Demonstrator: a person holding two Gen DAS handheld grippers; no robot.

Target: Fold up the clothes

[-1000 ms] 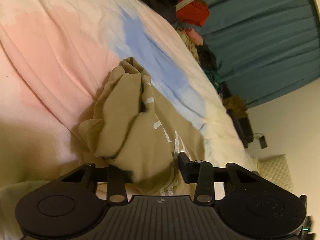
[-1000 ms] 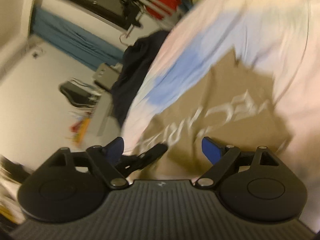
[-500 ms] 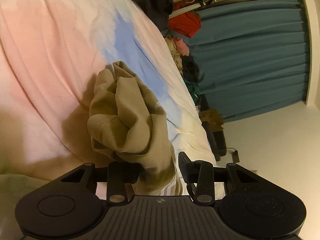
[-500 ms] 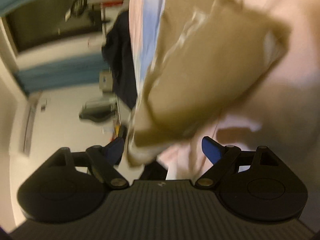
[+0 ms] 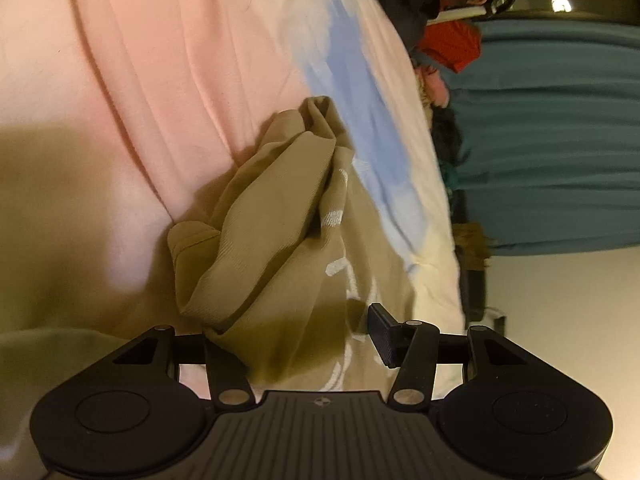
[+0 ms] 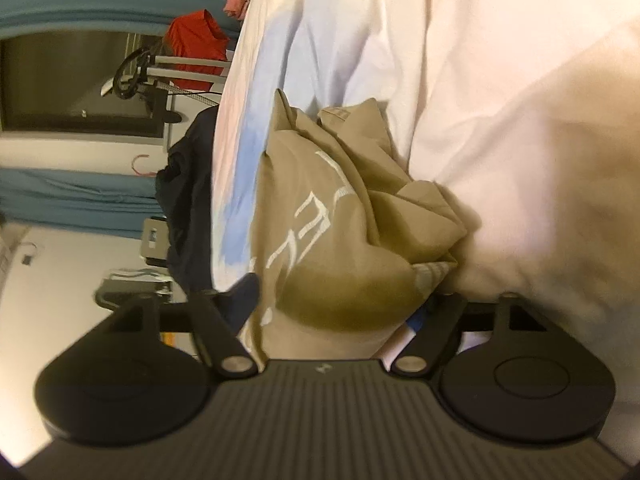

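Note:
A tan shirt [image 5: 280, 240] with white lettering lies bunched on the bed's pink, blue and white cover [image 5: 160, 80]. In the left wrist view my left gripper [image 5: 298, 336] hangs low over its near end. Its jaws are opening: the right pad [image 5: 382, 336] stands free of the cloth, and folds drape over the left finger. In the right wrist view the tan shirt [image 6: 340, 220] fills the gap of my right gripper [image 6: 332, 306]. Those jaws are closing around the bunched cloth, which partly hides the right fingertip.
The bed cover [image 6: 500, 80] spreads to the right in the right wrist view. Off the bed's far side are teal curtains [image 5: 560, 140], red clothing on a rack [image 5: 452, 46], a dark garment [image 6: 188, 200] on the bed's edge and floor clutter.
The left jaws have widened and the raised bunch of shirt has sunk back onto the bed. The right gripper has rolled and dropped, and its jaws have narrowed around the shirt.

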